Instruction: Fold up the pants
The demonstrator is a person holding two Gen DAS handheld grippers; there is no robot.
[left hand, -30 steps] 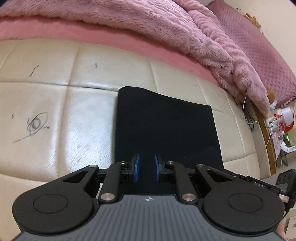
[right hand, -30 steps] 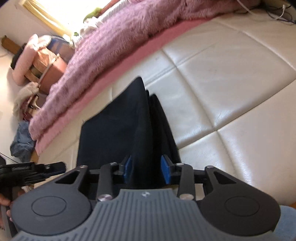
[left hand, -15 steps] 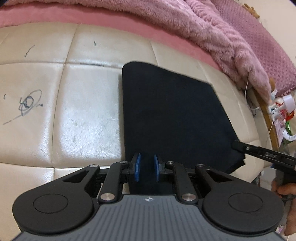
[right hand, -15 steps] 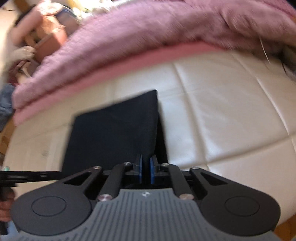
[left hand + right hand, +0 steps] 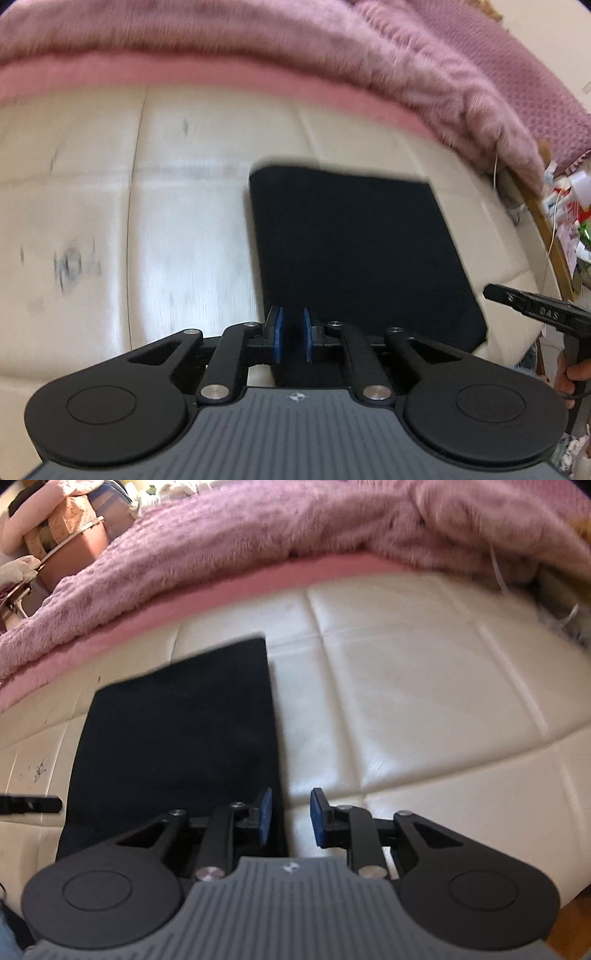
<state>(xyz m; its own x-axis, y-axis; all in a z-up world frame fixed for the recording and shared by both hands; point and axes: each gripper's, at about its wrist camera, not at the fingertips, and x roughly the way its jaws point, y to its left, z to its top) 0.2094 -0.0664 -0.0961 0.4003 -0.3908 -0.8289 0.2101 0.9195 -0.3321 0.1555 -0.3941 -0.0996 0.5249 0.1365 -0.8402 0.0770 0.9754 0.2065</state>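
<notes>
Folding soft, light pants (image 5: 354, 254) means pinching corners at the frame's bottom. Your left gripper (image 5: 291, 334) grasps the near edge; your right gripper (image 5: 290, 821) is released.

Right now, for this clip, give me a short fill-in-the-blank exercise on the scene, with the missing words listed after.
1. The folded pants are ___ in color.
2. The pants lie on a cream quilted ___ surface.
3. The right gripper has its jaws ___, with nothing between them.
4. Behind the pants runs a fluffy ___ blanket.

Missing words: black; leather; open; pink
</notes>
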